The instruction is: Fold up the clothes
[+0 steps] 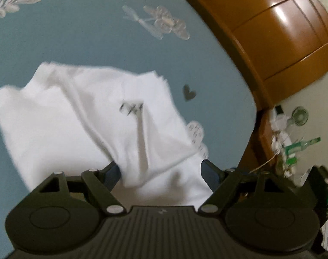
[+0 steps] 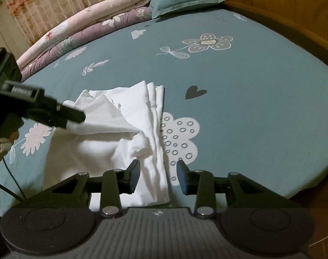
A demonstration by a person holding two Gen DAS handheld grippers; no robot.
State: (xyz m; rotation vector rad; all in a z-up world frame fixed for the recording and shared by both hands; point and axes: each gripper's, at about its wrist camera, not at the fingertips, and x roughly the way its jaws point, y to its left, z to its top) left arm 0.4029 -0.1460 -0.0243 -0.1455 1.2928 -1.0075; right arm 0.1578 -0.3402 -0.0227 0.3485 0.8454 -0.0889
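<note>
The white garment [image 2: 112, 129] lies half folded on the blue bed sheet [image 2: 250, 108], in the lower middle of the right wrist view, its right edge over the big white printed flower [image 2: 181, 136].

My left hand-held gripper [image 2: 77, 118] enters from the left of that frame and seems to carry a raised flap of cloth. In its own blurred view, fabric fills the gap between widely parted fingers, so I cannot tell whether it truly pinches.

My right hand-held gripper [image 2: 158, 177] stands released, fingers apart over the garment's long folded edge, pressing nothing.

The risks as I judge them:
- If the left grip is loose, the flap can slide out and fall crooked.
- With the right side unpinned, any pull from the left can drag the whole stack across the sheet and open the layered edge.
- Closing the right fingers too deep may catch the bed sheet along with the cloth.
</note>
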